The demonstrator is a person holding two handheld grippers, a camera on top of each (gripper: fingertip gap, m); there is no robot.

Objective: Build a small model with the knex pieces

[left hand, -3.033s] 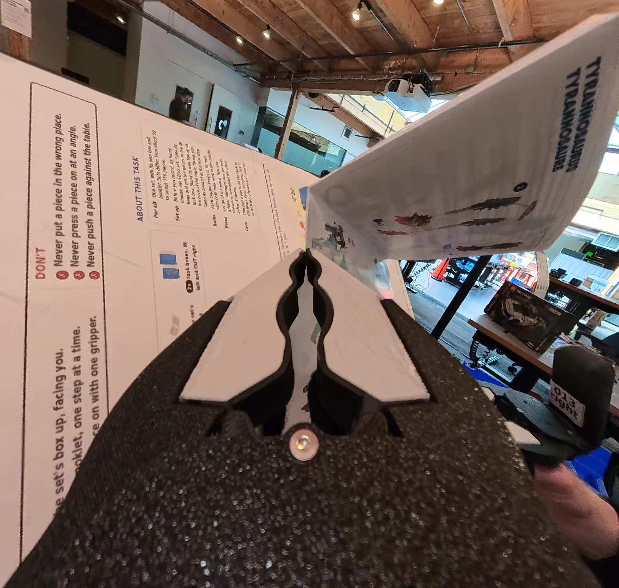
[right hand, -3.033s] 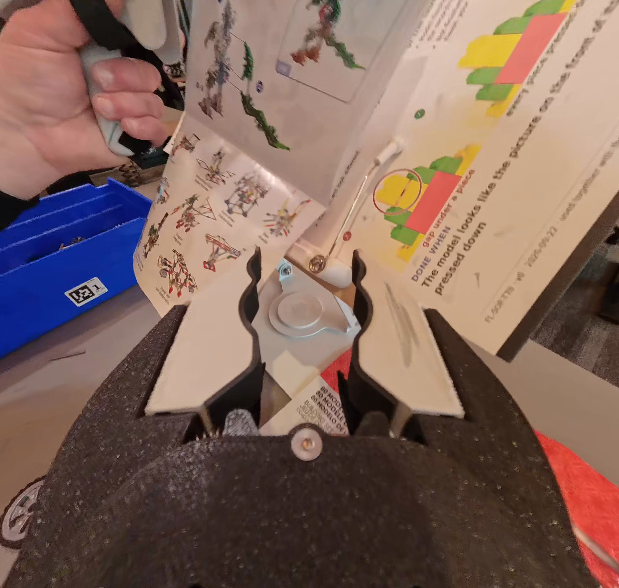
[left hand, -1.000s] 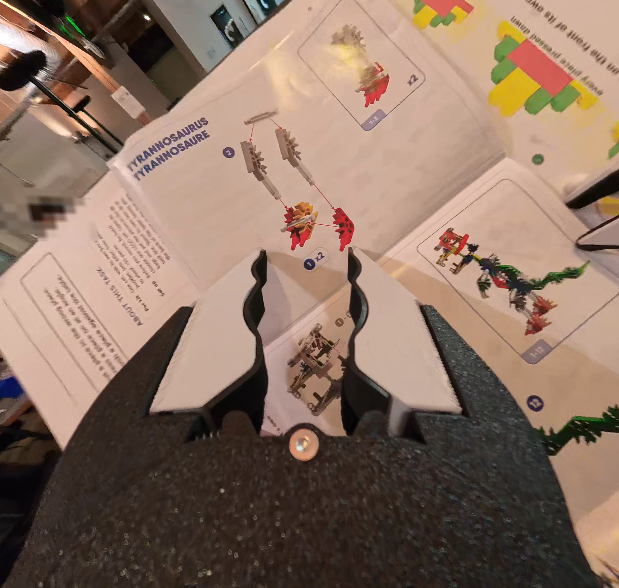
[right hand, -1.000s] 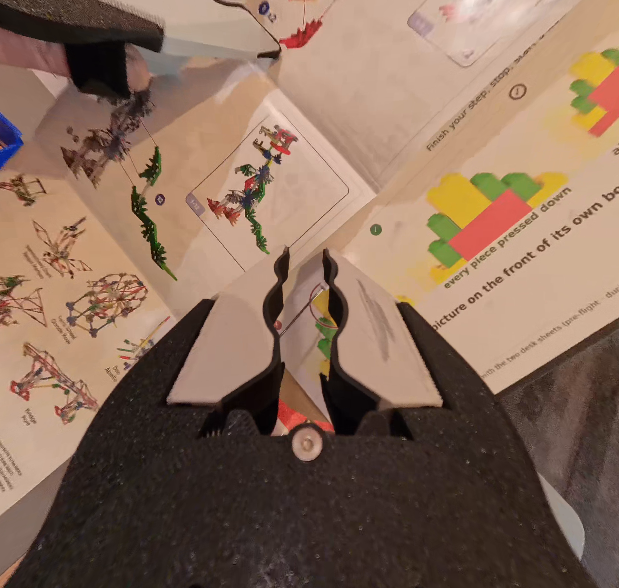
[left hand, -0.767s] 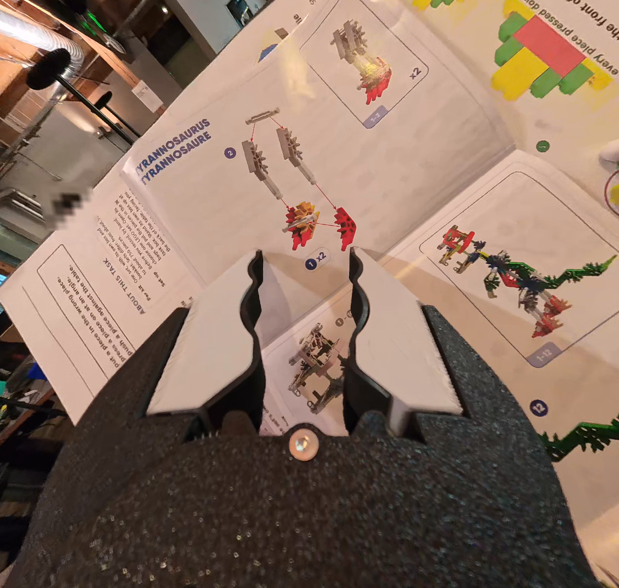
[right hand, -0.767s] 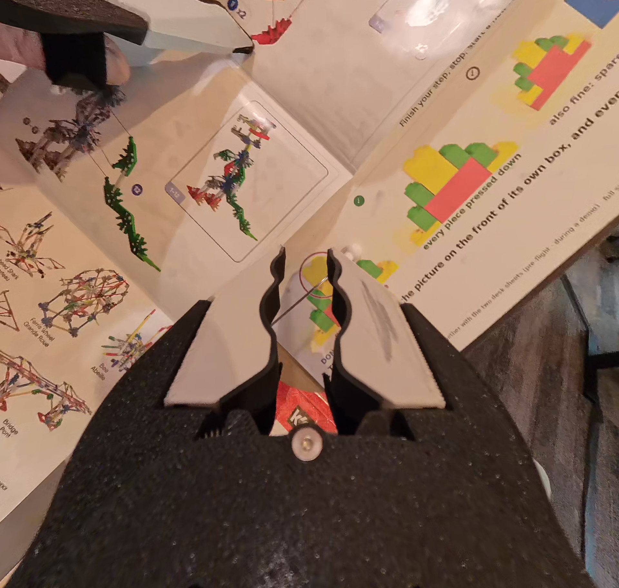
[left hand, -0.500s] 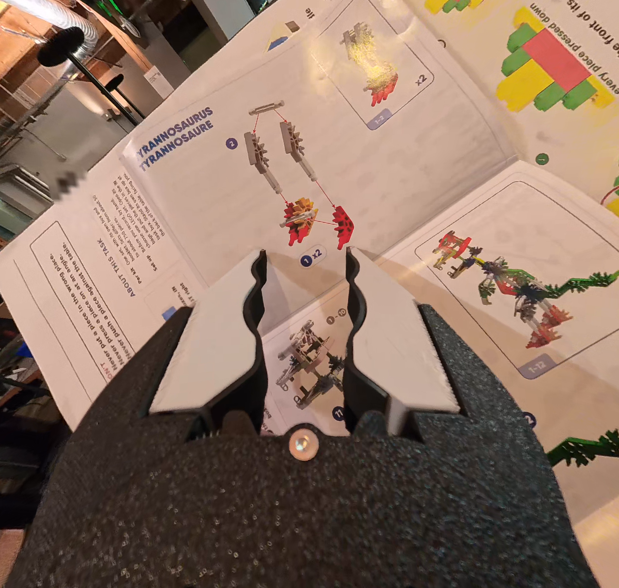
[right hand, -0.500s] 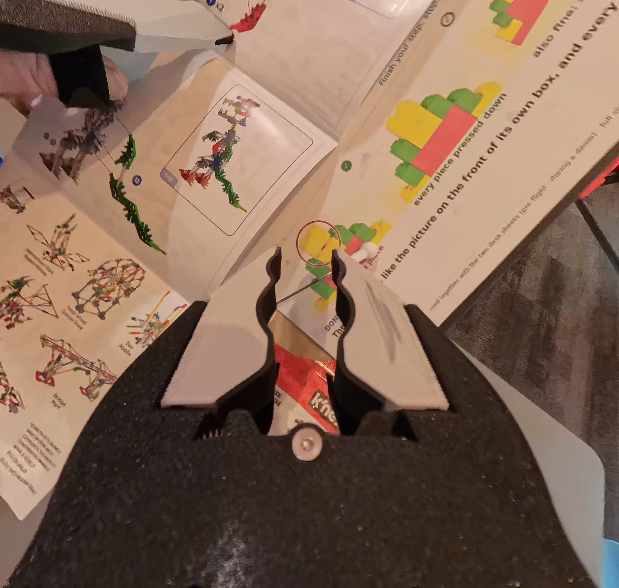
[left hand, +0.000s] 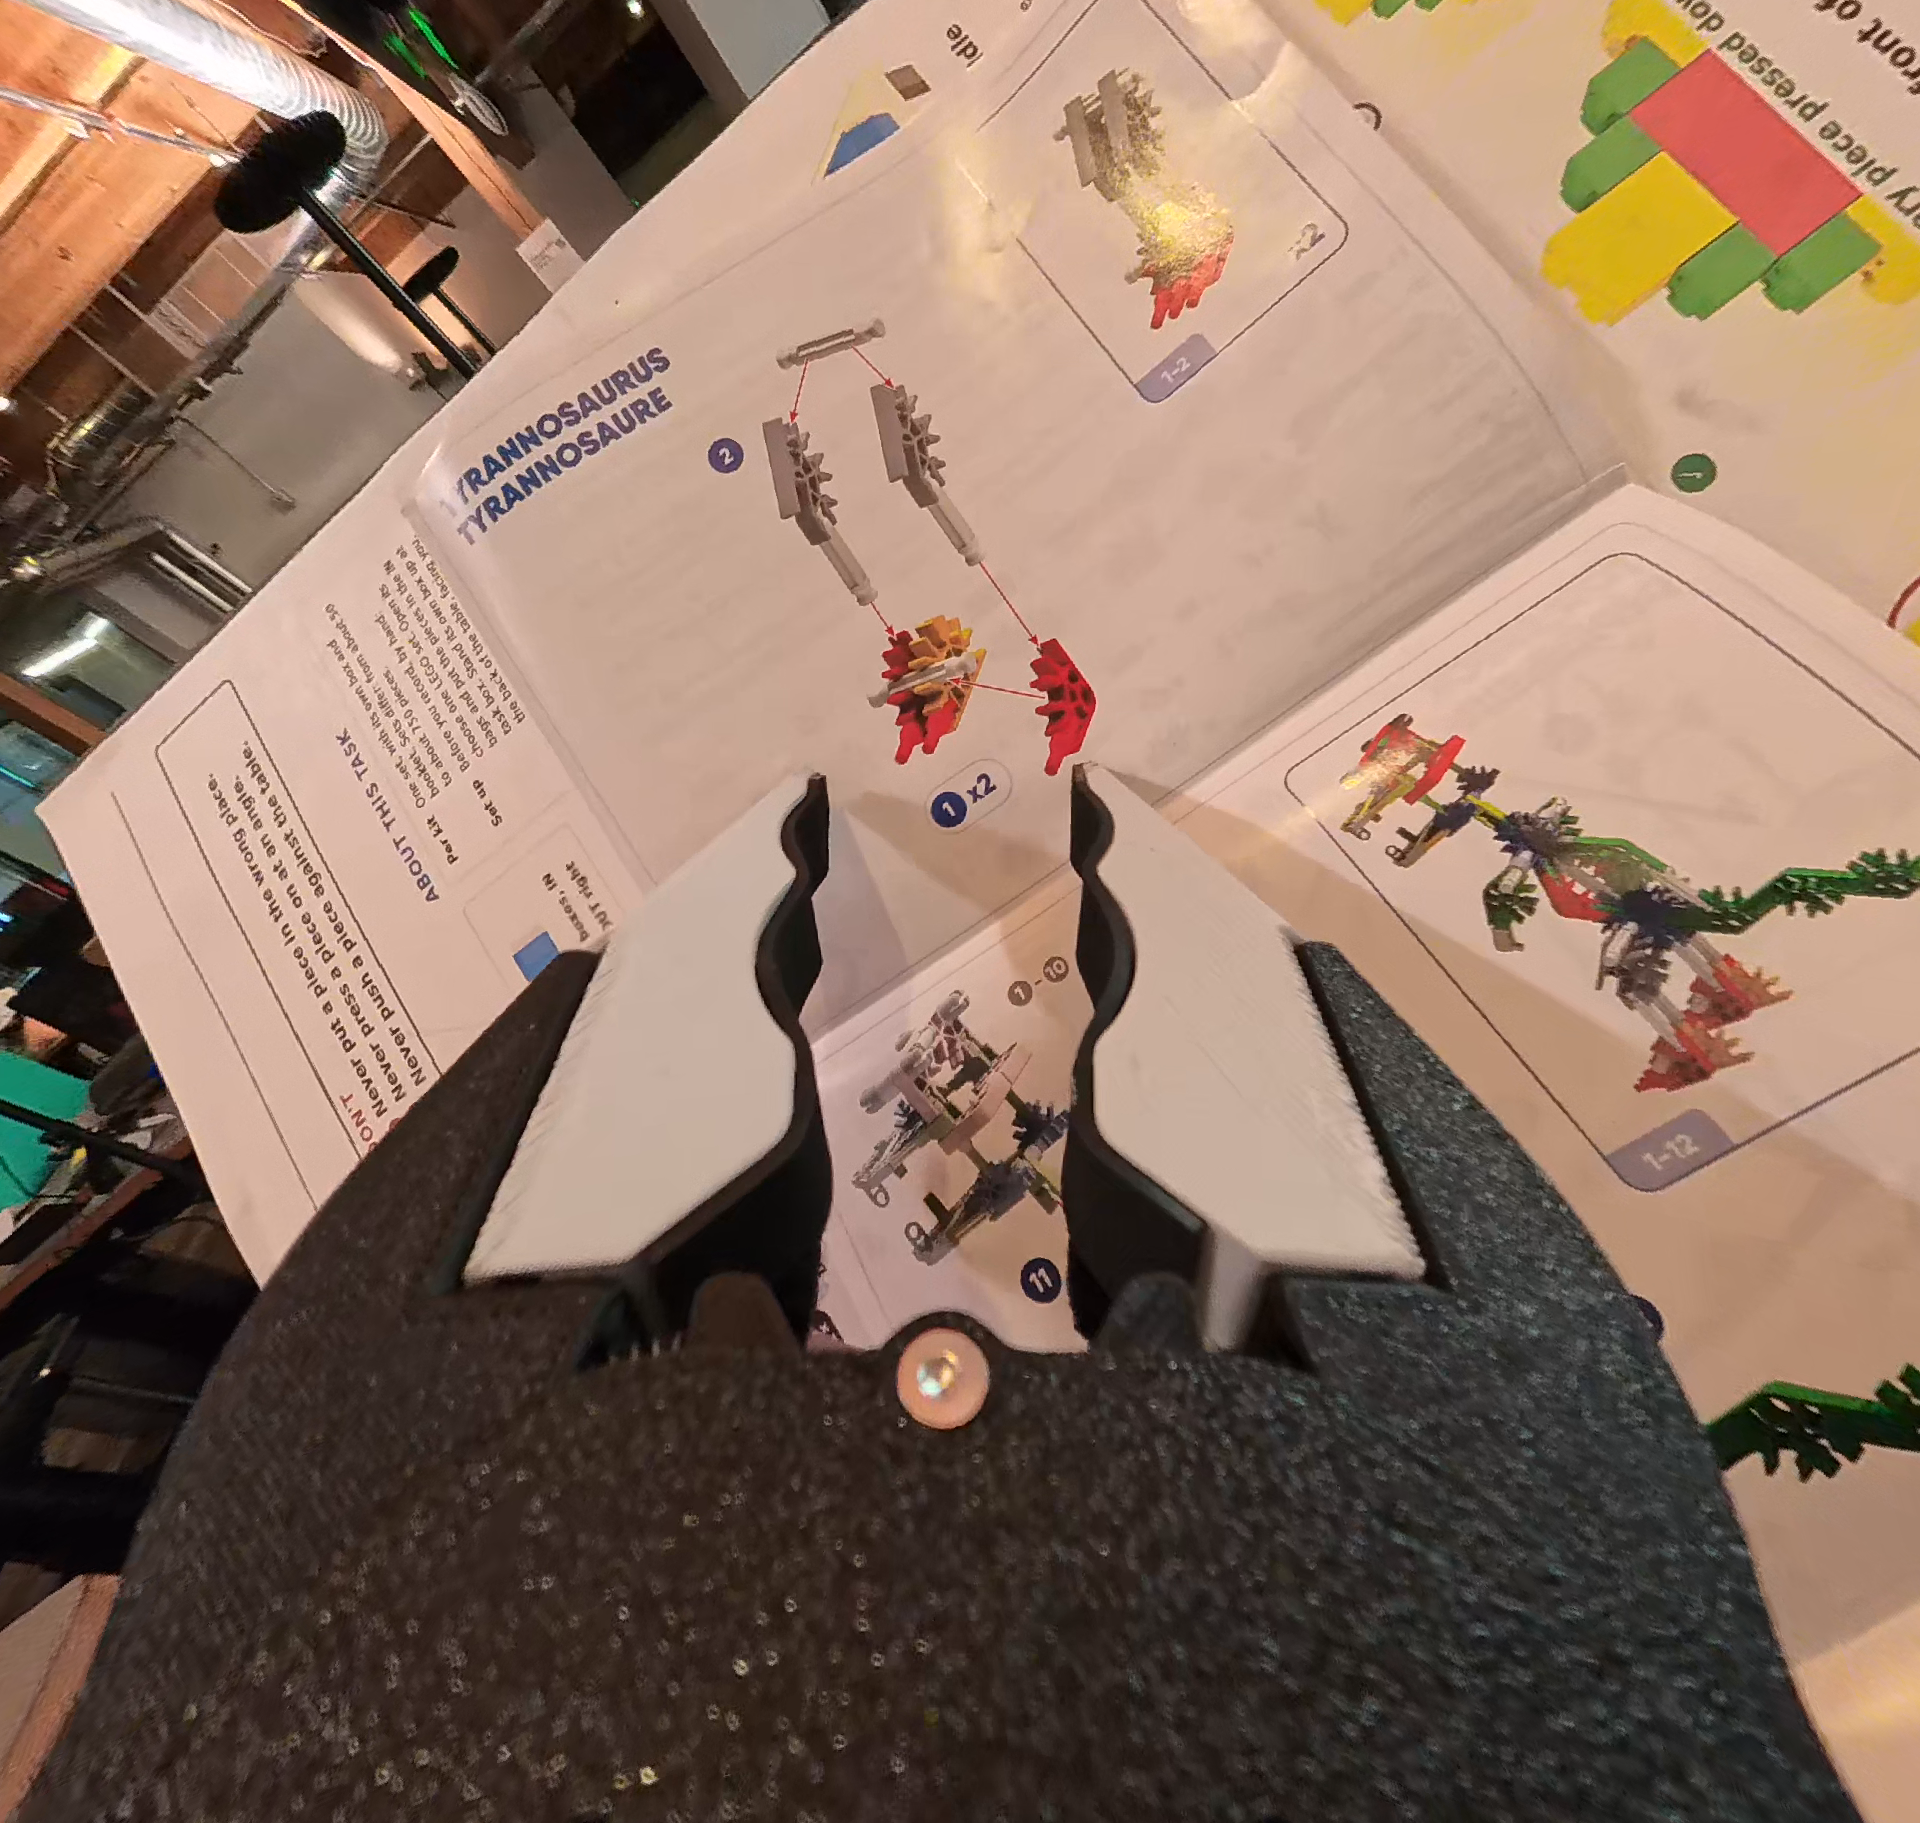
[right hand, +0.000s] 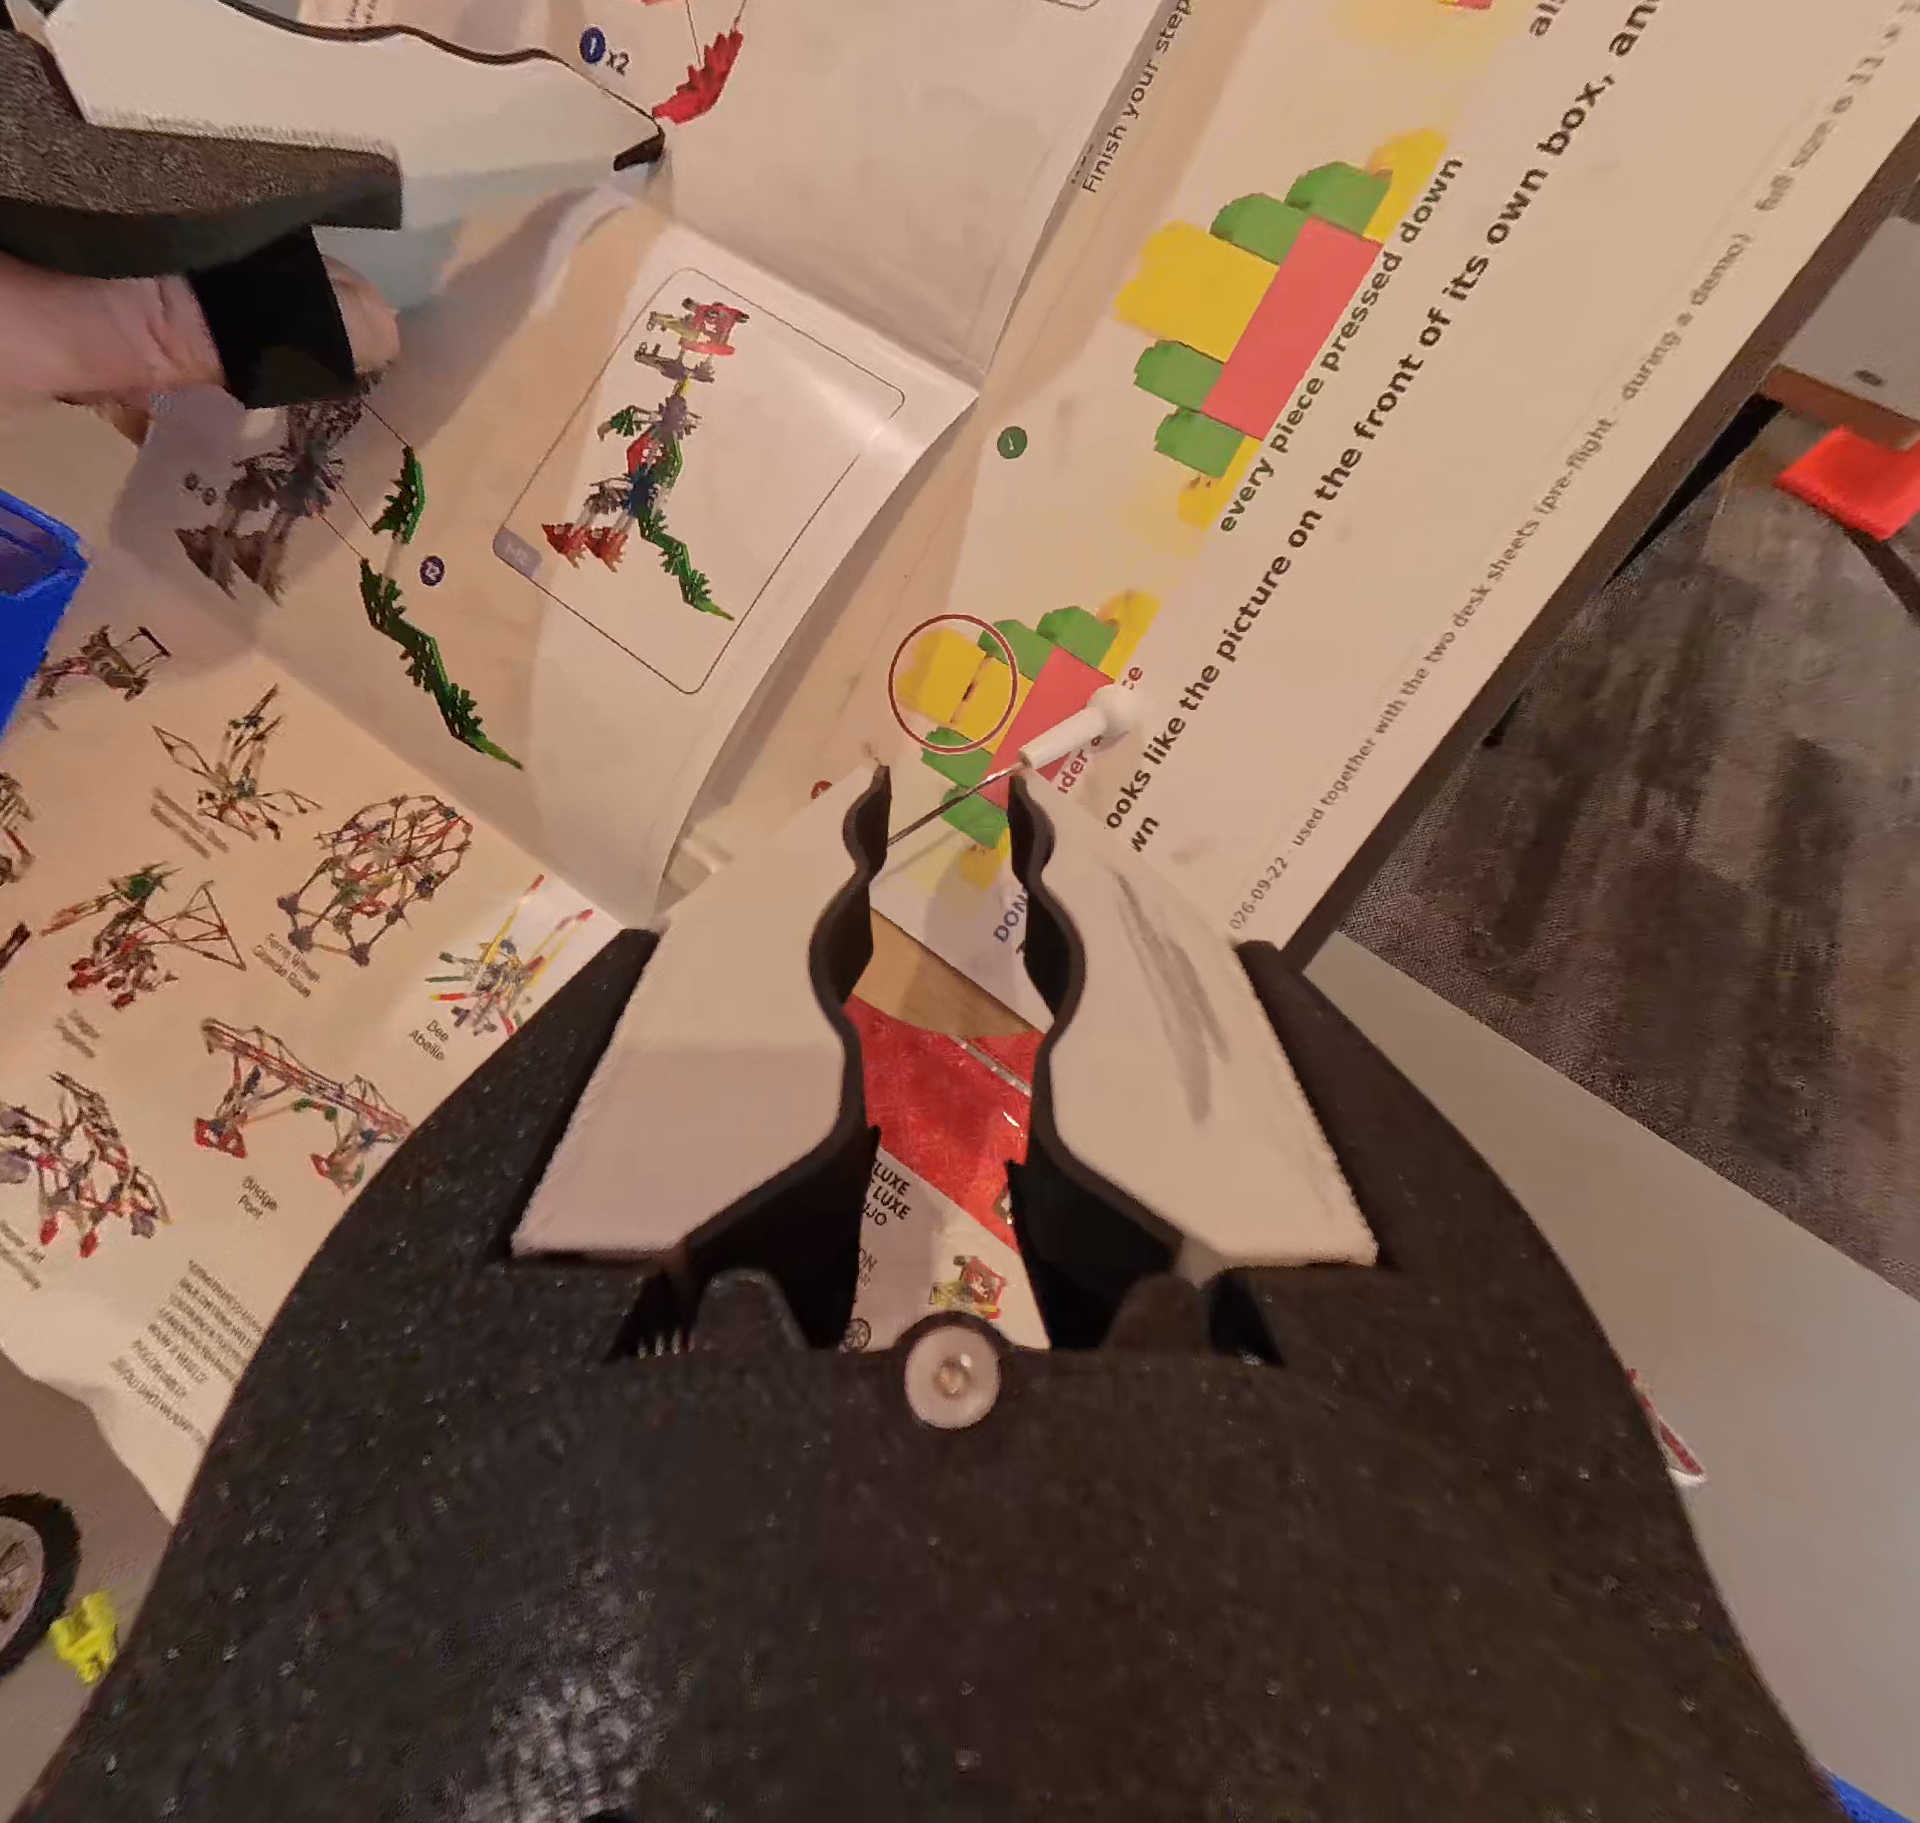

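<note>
3.0 s ago my left gripper was pinched on the booklet, page lifted edge-on toward the ceiling — now its jaws stand apart and the booklet lies open against the instruction board. My right gripper has narrowed since then and swung from the wire stand base — tips now at its capped end.

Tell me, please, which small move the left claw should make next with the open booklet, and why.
Probably ease the left claw forward onto the booklet fold. It is open and empty, hovering over the spread, and the upper page curls up instead of lying flat against the instruction board.
</note>
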